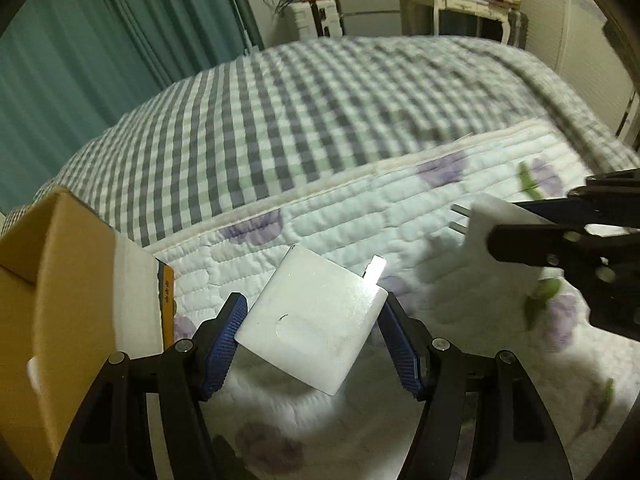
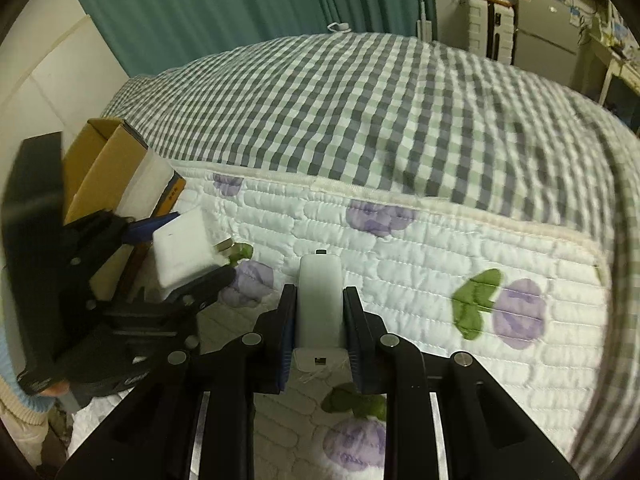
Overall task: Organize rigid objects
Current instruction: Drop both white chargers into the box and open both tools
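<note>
My left gripper (image 1: pixel 312 316) is shut on a large white square charger (image 1: pixel 316 320) with a folded metal prong, held above the quilt. It also shows in the right wrist view (image 2: pixel 184 250), just right of the cardboard box (image 2: pixel 104 168). My right gripper (image 2: pixel 319 312) is shut on a smaller white charger (image 2: pixel 320 300), seen edge-on. In the left wrist view that charger (image 1: pixel 486 222) shows two metal prongs pointing left, held by the right gripper (image 1: pixel 496 240) at the right edge.
An open cardboard box (image 1: pixel 52 280) stands at the left on the bed. A white floral quilt (image 2: pixel 440 280) lies over a grey checked blanket (image 2: pixel 360 120). Teal curtains, a fridge and a cluttered desk stand behind the bed.
</note>
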Demonstrator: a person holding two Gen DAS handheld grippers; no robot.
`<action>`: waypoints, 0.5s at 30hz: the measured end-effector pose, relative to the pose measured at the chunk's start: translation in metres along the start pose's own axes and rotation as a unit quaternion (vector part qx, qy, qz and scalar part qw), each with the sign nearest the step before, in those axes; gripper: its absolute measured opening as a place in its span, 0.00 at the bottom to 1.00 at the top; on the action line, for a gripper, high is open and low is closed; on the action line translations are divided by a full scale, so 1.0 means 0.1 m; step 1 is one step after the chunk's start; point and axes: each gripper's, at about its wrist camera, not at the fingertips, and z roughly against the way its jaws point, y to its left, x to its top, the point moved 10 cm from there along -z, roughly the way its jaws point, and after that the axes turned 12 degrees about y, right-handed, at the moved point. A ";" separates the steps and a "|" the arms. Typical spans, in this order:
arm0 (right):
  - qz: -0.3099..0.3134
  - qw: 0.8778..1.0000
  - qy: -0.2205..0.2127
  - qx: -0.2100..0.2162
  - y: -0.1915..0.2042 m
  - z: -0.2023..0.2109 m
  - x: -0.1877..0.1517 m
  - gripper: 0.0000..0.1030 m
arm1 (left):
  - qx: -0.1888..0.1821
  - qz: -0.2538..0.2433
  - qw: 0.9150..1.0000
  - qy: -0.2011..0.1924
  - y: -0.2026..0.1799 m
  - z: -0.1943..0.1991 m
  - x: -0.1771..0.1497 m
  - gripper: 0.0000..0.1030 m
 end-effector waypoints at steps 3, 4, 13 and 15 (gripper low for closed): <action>0.002 1.000 -0.011 -0.014 0.03 0.19 0.01 0.21 | -0.014 0.005 1.000 -0.013 0.00 0.21 -0.01 0.66; 0.004 1.000 -0.016 -0.019 0.06 0.27 0.00 0.21 | -0.018 0.007 1.000 -0.019 0.03 0.30 -0.01 0.66; 0.026 0.996 -0.063 -0.056 0.48 1.10 -0.01 0.21 | -0.022 0.029 0.995 -0.089 0.38 1.29 0.09 0.66; 0.033 0.995 -0.076 -0.061 0.63 1.26 0.00 0.21 | -0.020 0.033 0.994 -0.105 0.52 1.52 0.09 0.66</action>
